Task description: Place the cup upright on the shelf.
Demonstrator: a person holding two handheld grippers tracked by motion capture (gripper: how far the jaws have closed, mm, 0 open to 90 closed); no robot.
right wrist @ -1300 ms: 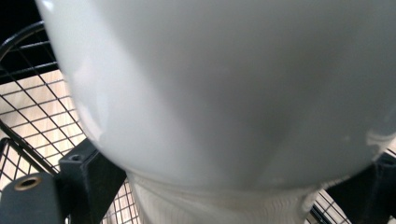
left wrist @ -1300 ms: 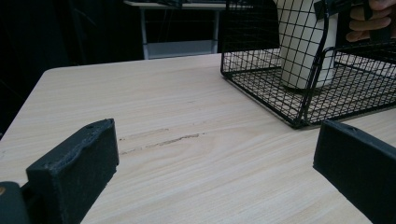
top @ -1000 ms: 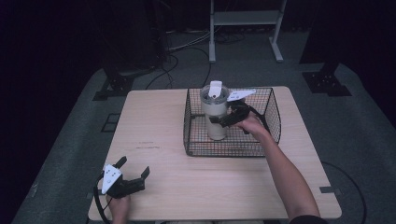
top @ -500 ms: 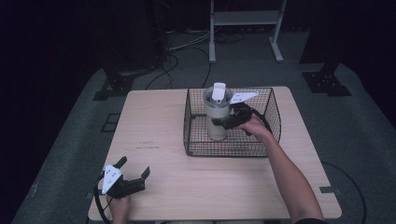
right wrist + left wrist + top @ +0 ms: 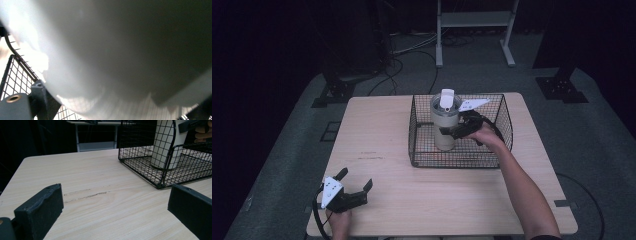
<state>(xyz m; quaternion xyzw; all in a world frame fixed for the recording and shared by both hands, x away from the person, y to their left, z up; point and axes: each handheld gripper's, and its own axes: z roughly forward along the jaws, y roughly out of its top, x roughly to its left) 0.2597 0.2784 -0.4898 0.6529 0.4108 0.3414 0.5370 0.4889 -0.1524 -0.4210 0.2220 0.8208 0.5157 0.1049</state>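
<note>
A cream tumbler point(image 5: 444, 134) with a white lid stands upright in the left half of a black wire basket point(image 5: 462, 161) at the back of the wooden table. My right gripper point(image 5: 451, 131) reaches in from the right and is shut on the tumbler's middle. In the right gripper view the tumbler's wall point(image 5: 125, 50) sits right against the camera, between the jaws. My left gripper point(image 5: 355, 178) rests low at the table's front left corner, open, with nothing between its jaws. From the left gripper view point(image 5: 115, 212), the tumbler point(image 5: 165, 147) and the basket point(image 5: 140, 167) stand ahead to the right.
The light wooden table point(image 5: 377, 130) has a thin scratch point(image 5: 85, 196) left of the basket. A grey metal stand point(image 5: 472, 30) and loose cables point(image 5: 397, 55) lie on the floor behind the table. Dark stand feet point(image 5: 562, 85) sit at the far right.
The right gripper and the tumbler have shifted very slightly to the right inside the basket. The left gripper has stayed where it was.
</note>
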